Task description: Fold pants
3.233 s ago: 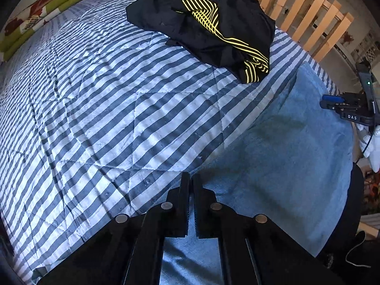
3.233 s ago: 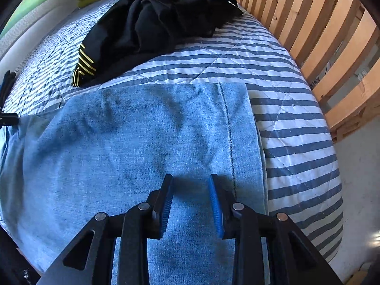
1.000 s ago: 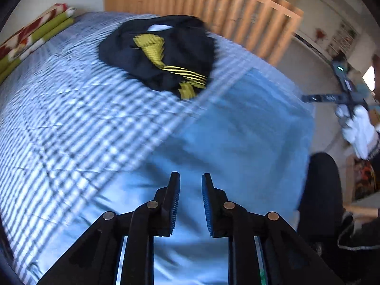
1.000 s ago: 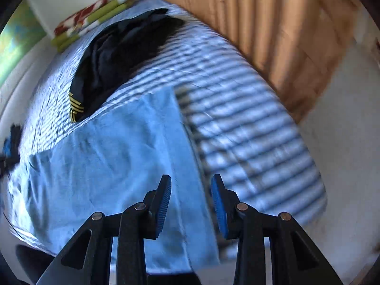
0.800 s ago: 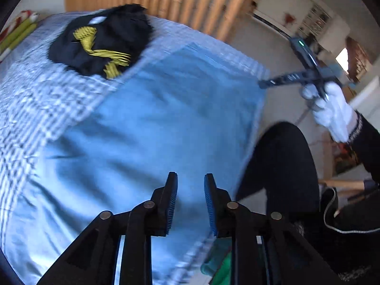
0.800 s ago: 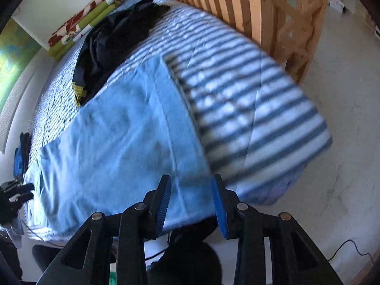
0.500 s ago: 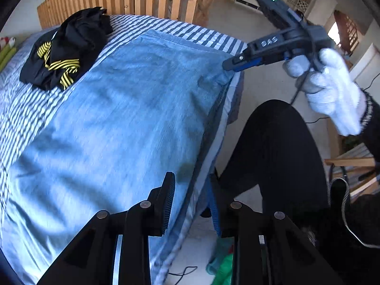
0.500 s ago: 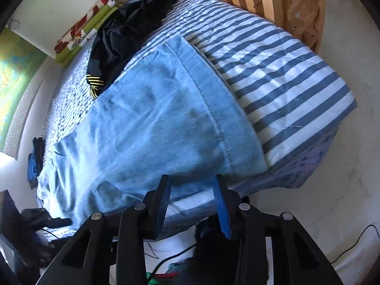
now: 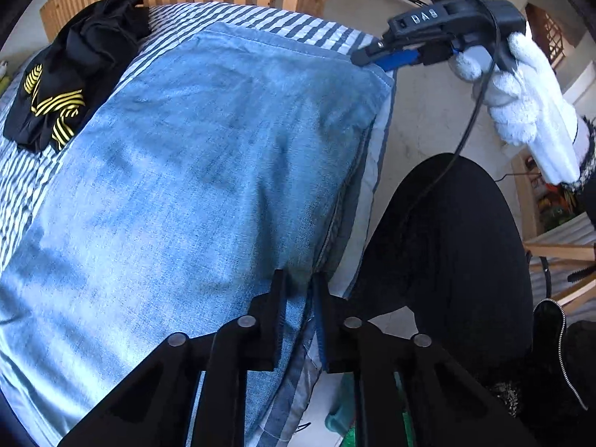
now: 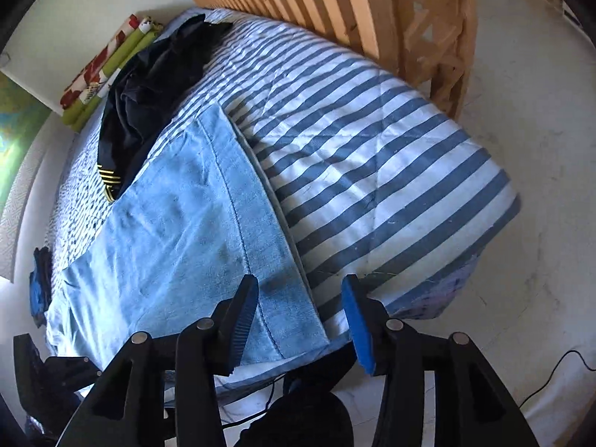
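Light blue jeans (image 9: 208, 156) lie flat along the near edge of a striped bed. My left gripper (image 9: 298, 287) is open with a narrow gap, its tips at the jeans' near edge, where the denim hangs over the mattress side. Nothing is clamped. My right gripper (image 10: 300, 300) is open wide, hovering over the near corner of the jeans (image 10: 208, 231) at their other end. In the left wrist view the right gripper (image 9: 387, 60) shows at that corner, held by a white-gloved hand (image 9: 529, 111).
A black garment with yellow stripes (image 9: 63, 82) (image 10: 149, 85) lies further in on the blue-and-white quilt (image 10: 372, 156). A wooden slatted bed end (image 10: 335, 7) borders the far side. A person's black-clad leg (image 9: 447, 246) stands against the bed. Pale floor (image 10: 521, 111) lies to the right.
Both grippers have drawn back from over the bed to the jeans' near edge. The left gripper, shut three seconds ago, is now open. The right gripper's fingers have spread wider.
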